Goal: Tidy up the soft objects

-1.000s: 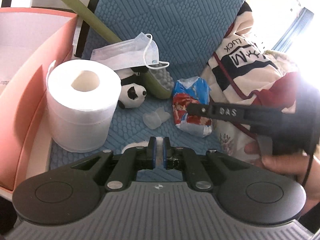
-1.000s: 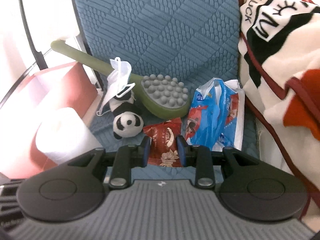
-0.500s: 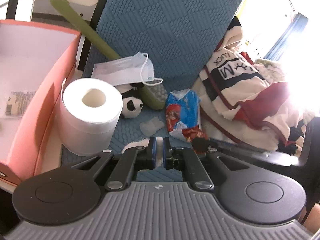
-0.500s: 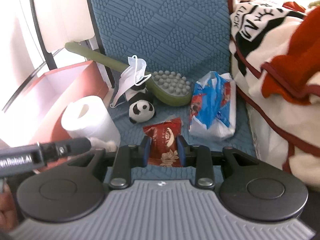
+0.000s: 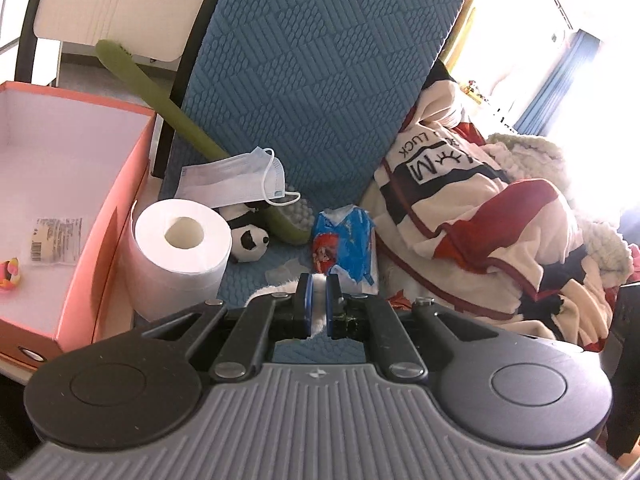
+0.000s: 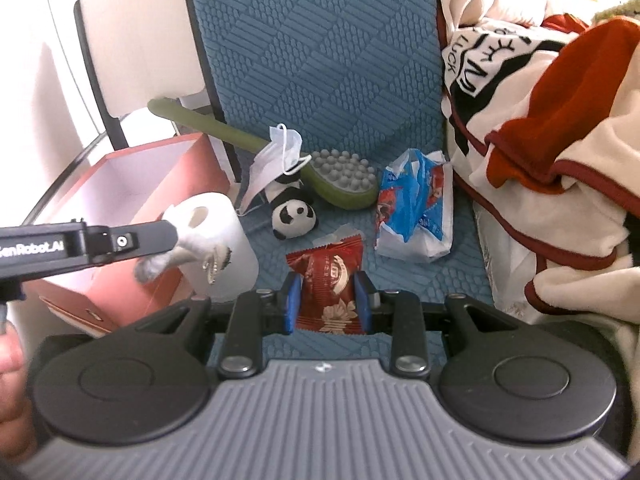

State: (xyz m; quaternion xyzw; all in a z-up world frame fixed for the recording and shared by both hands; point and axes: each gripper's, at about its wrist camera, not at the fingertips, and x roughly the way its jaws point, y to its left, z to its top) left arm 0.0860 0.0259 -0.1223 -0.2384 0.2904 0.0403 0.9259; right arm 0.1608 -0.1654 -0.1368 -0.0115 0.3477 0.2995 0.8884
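Note:
My left gripper (image 5: 317, 286) is shut on a small white fluffy toy (image 5: 319, 280); in the right wrist view the toy (image 6: 188, 250) hangs from that gripper in front of the toilet roll (image 6: 232, 236). My right gripper (image 6: 327, 290) is shut on a red snack packet (image 6: 330, 276) and holds it above the blue seat cushion (image 6: 320, 60). A panda plush (image 5: 250, 242) (image 6: 294, 216), a face mask (image 5: 232, 182), a green massage brush (image 5: 288, 216) and a blue tissue pack (image 5: 346, 242) (image 6: 412, 208) lie on the seat.
An open orange box (image 5: 100, 200) stands left of the seat, holding a clear sachet (image 5: 56, 236) and a small pink toy (image 5: 10, 276). A toilet roll (image 5: 180, 256) stands beside the box. A white, red and black blanket (image 5: 472, 208) is heaped on the right.
Both grippers have drawn back and up from the seat, each still holding its item. The left gripper with the white toy now shows at the left of the right wrist view.

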